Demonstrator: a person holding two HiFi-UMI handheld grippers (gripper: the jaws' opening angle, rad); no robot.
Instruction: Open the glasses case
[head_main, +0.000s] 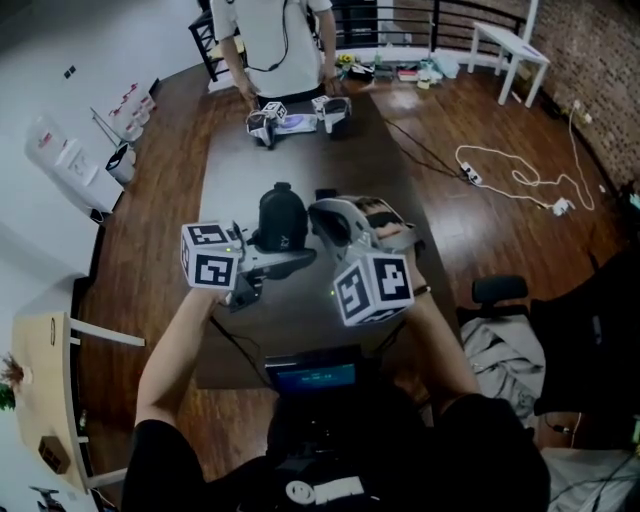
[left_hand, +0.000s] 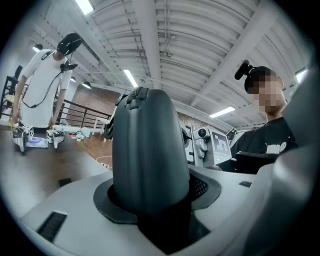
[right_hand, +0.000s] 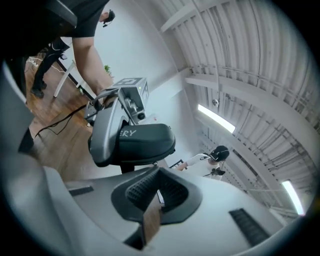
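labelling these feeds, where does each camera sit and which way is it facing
Head view: on the person's head, facing steeply down at the table; both forearms, left tongs and right tongs show.
Left gripper view: on the left tongs, looking along jaws clamped on the glasses case; the person's torso shows at right.
Right gripper view: on the right tongs, jaws together, facing the case; the person's left forearm shows.
Shared: all three see the case; each also shows a second person in white.
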